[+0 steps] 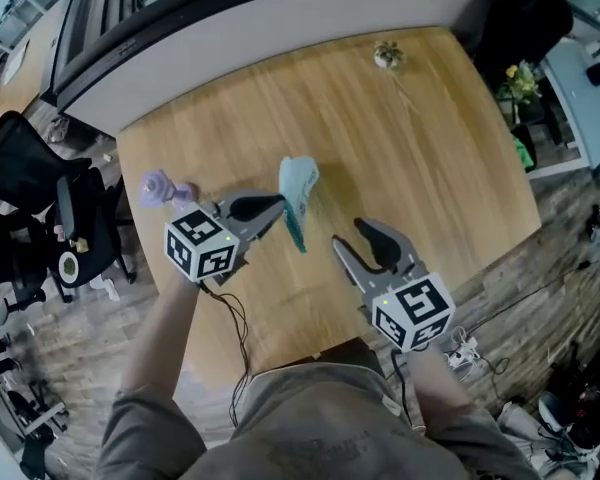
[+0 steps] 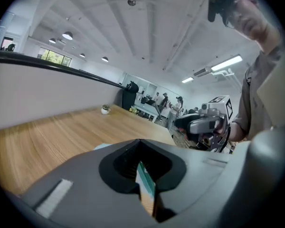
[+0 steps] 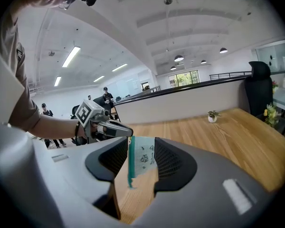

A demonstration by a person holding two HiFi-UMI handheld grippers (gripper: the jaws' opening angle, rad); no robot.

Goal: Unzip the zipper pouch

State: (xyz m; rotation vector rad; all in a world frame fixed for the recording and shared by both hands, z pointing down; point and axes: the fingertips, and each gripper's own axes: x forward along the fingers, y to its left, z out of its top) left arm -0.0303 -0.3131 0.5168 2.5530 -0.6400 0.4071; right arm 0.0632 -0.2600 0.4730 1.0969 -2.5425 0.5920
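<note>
- The left gripper (image 1: pixel 277 207) is clamped on one edge of the pouch (image 1: pixel 300 183).
- The pouch stands upright over the table (image 1: pixel 430 148), with a dark teal strip running down its side.
- The right gripper (image 1: pixel 348 233) has its jaws apart, near the pouch but not touching it.

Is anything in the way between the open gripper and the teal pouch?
Nothing visible. The right gripper, jaws open, faces the zipper pouch with only table between them. The left gripper pinches the pouch from the other side.
</note>
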